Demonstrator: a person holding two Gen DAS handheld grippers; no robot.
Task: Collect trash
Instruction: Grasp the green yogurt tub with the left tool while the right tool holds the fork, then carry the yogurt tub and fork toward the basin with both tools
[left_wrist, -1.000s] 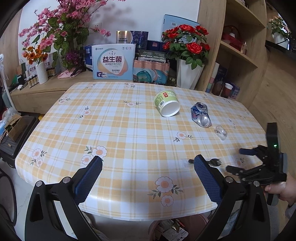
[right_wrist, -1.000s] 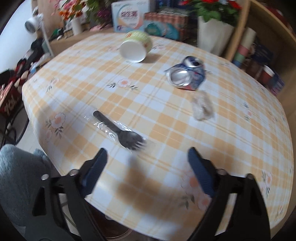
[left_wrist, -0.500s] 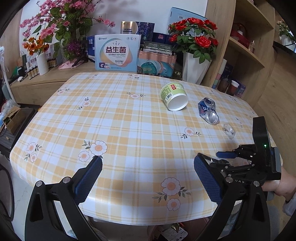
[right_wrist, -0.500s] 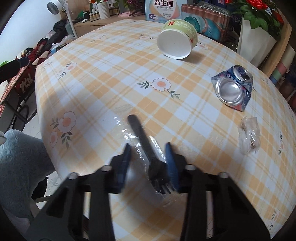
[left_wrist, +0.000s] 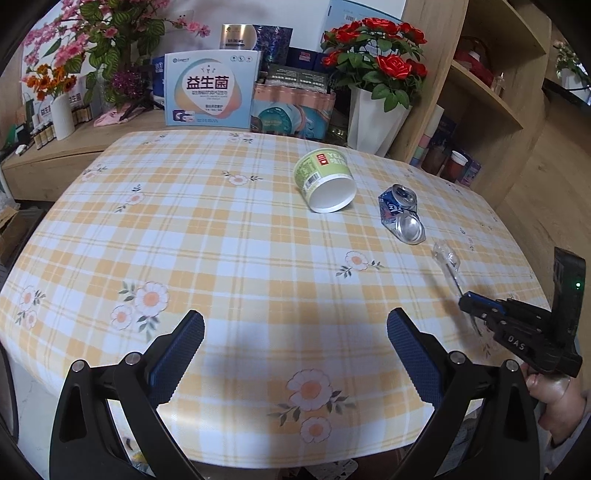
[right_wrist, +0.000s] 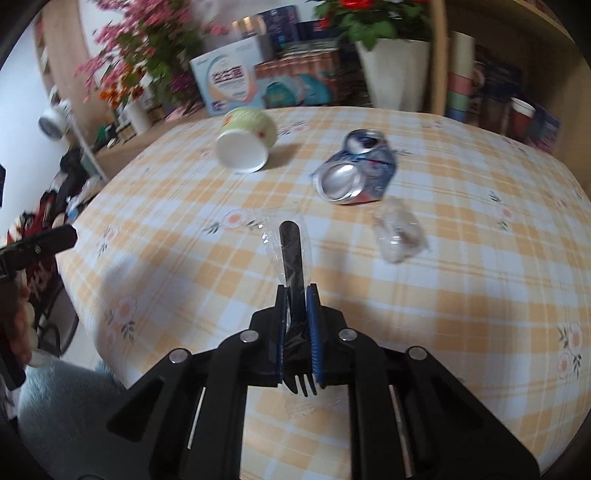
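My right gripper (right_wrist: 297, 291) is shut on a black plastic fork (right_wrist: 293, 254) in a clear wrapper and holds it lifted above the checked tablecloth (right_wrist: 461, 280). It also shows in the left wrist view (left_wrist: 467, 301) at the right edge, with the fork (left_wrist: 453, 275) sticking out. My left gripper (left_wrist: 295, 332) is open and empty over the table's near edge. On the table lie a tipped green paper bowl (left_wrist: 325, 181) (right_wrist: 245, 140), a crushed blue can (left_wrist: 400, 214) (right_wrist: 354, 171) and a crumpled clear wrapper (right_wrist: 399, 230).
A wooden sideboard behind the table carries boxes (left_wrist: 210, 90), flower vases (left_wrist: 373, 118) and bottles. A wooden shelf unit (left_wrist: 480, 92) stands at the right. Clutter and a grey cloth (right_wrist: 55, 406) lie on the floor by the table's left side.
My right gripper has closed fully on the fork and lifted it off the table. The left gripper has moved a little closer to the table.
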